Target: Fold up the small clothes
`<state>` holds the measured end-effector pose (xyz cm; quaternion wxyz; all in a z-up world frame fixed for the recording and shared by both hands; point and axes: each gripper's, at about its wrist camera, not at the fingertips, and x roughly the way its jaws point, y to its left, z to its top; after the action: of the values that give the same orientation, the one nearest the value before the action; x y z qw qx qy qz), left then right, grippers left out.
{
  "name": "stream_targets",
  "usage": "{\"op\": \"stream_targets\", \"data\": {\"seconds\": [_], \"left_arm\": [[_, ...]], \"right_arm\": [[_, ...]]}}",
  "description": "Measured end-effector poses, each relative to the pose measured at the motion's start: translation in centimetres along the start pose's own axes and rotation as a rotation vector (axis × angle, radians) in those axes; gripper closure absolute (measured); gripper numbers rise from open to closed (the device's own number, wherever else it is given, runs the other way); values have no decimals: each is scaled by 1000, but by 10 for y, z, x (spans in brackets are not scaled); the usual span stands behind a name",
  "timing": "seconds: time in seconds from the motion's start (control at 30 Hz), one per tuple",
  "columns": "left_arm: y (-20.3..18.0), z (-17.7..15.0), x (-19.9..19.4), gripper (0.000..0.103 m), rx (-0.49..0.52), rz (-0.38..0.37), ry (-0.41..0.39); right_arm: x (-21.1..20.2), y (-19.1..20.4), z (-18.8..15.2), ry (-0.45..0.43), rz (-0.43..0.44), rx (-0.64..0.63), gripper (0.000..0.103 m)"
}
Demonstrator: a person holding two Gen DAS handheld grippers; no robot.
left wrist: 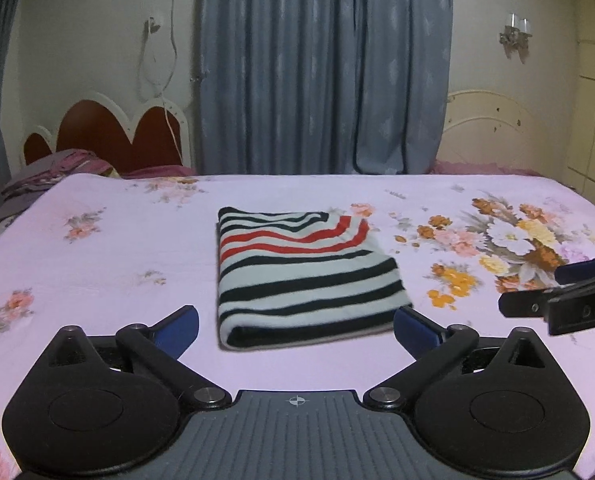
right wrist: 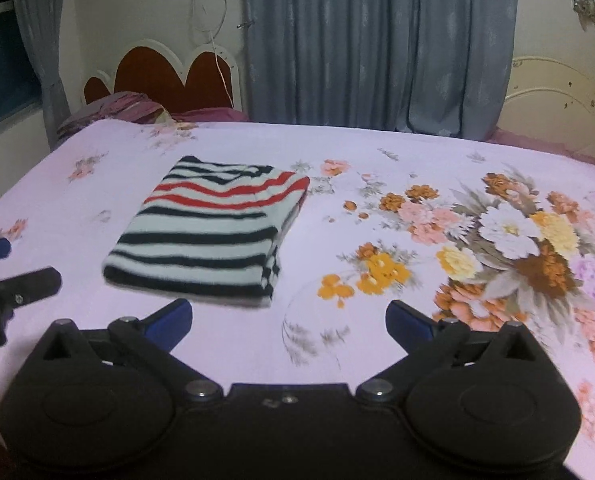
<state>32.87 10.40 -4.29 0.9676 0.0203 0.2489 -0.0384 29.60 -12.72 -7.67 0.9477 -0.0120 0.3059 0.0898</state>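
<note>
Bed [left wrist: 97, 280] with floral sheet, folded striped garment [left wrist: 305, 276] at centre.
Left hand-held gripper [left wrist: 295, 326] and right hand-held gripper [right wrist: 289, 320] spread wide, empty, apparently clear of the cloth.

The folded garment [left wrist: 305, 276] is pale grey-white with dark navy, almost black stripes, and a band of red stripes runs across its far part. The sheet [left wrist: 97, 264] under it is pale lilac-pink, sprinkled with small faded pink sprigs; at the right it carries a big bouquet print [right wrist: 509, 240] in orange, yellow, white, pink and brown. Both grippers are black with blue finger pads [left wrist: 179, 326]. The curtain [left wrist: 321, 68] behind is grey-blue. The headboard [left wrist: 109, 136] at far left is brick red, edged in white.
</note>
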Motion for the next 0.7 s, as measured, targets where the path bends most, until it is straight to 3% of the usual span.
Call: {"op": "stream_targets", "data": {"seconds": [0.43,0.7], "left_arm": [[-11,-12,-102,1,-61,0,-42],[-14,-22,-130,1,-61,-5,-56]], "right_arm": [[-80,19,-21,-78,1,-18,1],[-108,23,-33,-108,9,5,1]]}}
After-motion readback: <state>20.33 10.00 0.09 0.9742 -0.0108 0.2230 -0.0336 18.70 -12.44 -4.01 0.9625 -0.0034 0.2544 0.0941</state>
